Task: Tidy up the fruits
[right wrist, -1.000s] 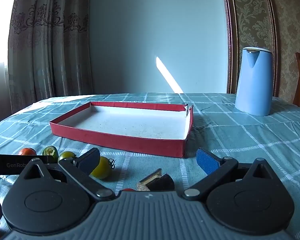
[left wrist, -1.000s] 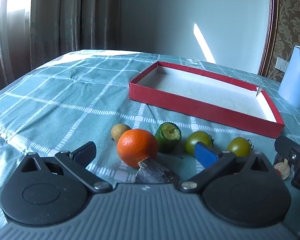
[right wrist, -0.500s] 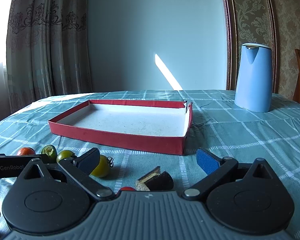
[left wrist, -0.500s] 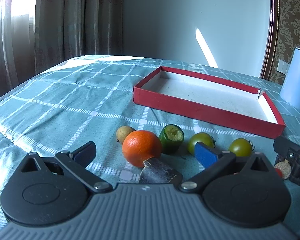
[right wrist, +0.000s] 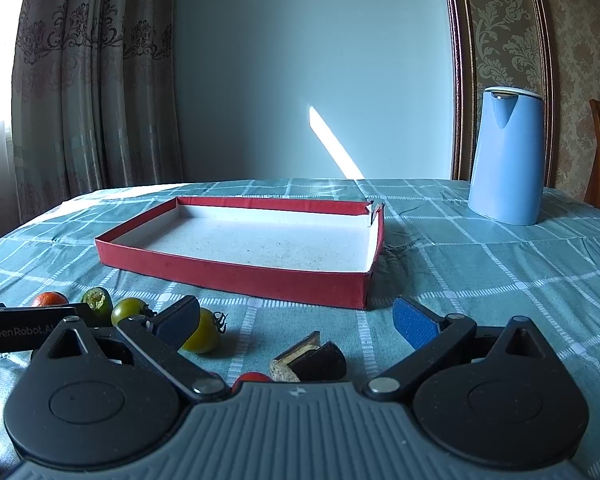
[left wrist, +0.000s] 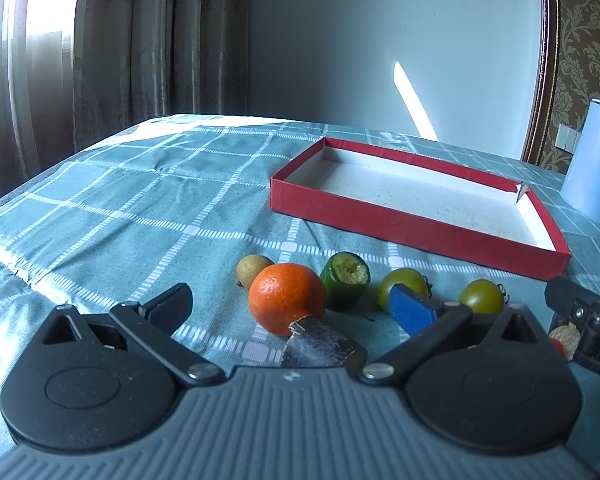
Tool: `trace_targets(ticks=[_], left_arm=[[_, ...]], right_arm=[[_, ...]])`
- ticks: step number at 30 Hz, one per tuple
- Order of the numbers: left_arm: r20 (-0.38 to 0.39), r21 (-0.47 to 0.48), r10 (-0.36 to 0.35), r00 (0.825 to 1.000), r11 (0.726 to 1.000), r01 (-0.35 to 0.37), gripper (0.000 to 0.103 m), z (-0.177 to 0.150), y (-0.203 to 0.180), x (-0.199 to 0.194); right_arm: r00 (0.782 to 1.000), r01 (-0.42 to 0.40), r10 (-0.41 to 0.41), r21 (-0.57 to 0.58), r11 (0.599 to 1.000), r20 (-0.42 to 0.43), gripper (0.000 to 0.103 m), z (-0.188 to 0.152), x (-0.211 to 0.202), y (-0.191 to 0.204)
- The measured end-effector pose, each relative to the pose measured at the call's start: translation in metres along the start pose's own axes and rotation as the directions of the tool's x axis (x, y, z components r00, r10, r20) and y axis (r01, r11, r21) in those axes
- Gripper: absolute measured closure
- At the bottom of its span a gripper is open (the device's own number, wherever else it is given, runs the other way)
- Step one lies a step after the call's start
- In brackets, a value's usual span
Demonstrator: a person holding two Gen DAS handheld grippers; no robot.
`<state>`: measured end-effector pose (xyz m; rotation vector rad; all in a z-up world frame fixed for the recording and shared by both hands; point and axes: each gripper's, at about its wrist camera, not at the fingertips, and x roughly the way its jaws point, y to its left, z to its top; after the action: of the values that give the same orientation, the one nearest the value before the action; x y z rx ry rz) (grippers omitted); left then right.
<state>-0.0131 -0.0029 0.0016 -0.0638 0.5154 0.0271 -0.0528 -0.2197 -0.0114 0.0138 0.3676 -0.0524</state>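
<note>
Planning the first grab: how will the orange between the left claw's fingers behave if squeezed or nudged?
The orange looks round and smooth-skinned, so it would probably roll on the tablecloth if nudged. It seems firm enough for the open left claw.

The box (right wrist: 236, 276) sits in the middle of the surface (right wrist: 480, 280). The jug (right wrist: 506, 156) stands behind it to the right. In front of the box the fruits lie in a row: the orange (left wrist: 286, 304) left, the tomatoes (left wrist: 404, 292) right.
</note>
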Motion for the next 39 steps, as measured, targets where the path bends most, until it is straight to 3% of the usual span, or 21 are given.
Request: trace_targets(ticks=[39], left_arm=[[0.000, -0.004, -0.006, 1.000, 1.000, 0.006, 0.000, -0.0018, 0.0012, 0.0003]], right_arm=[[1.000, -0.003, 0.003, 0.006, 1.000, 0.010, 0.000, 0.0002, -0.0018, -0.0006]])
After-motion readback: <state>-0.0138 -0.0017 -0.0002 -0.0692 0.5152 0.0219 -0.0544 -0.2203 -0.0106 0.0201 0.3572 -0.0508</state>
